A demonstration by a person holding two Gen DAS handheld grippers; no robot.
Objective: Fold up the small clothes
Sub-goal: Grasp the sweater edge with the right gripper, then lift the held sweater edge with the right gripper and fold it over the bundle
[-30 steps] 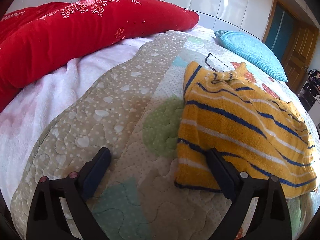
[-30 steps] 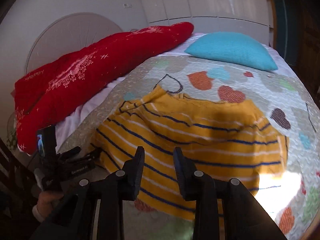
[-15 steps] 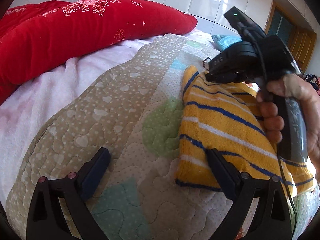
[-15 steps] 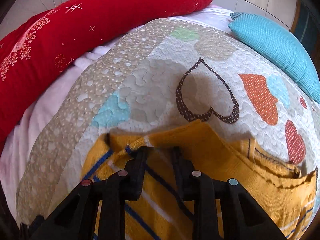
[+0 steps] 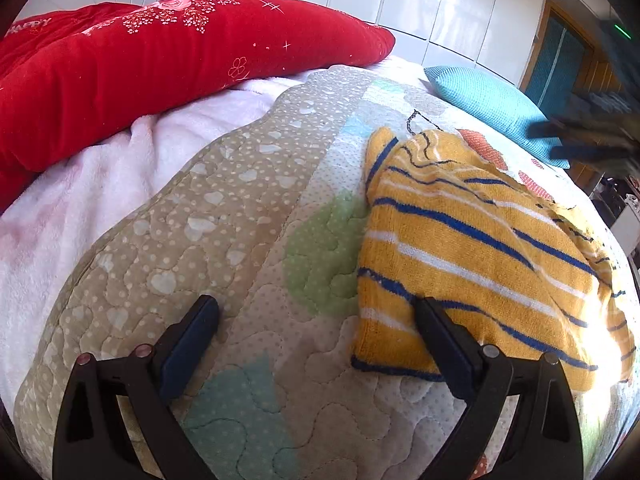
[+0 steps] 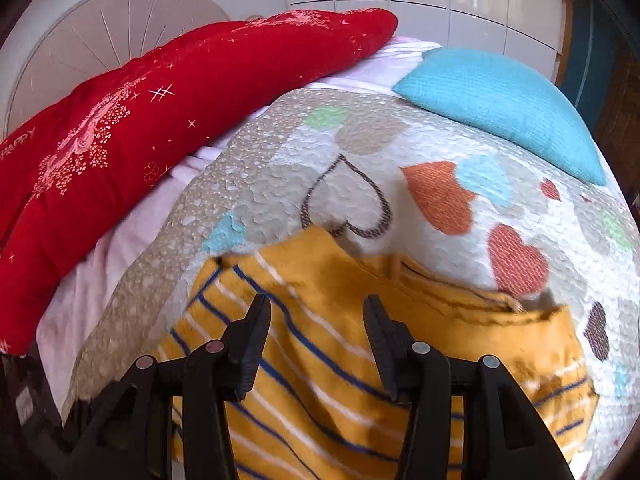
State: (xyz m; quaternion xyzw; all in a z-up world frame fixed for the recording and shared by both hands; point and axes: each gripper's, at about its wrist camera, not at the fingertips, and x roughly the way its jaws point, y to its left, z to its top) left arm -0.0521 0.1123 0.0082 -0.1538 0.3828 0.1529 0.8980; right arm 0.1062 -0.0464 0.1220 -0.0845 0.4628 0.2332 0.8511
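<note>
Right wrist view: the yellow knitted garment with blue and white stripes (image 6: 320,360) lies flat on the heart-patterned quilted bedspread (image 6: 360,152), near the red embroidered pillow (image 6: 160,112) and turquoise cushion (image 6: 500,104). The right claw (image 6: 316,320) hovers over its far edge, jaws opening with nothing pinched. The left claw (image 5: 316,320) stands wide and empty at the near left corner. Soft, light and floppy, it looks best pinched at corners or hems. Its stripes and long axis run left to right.
</note>
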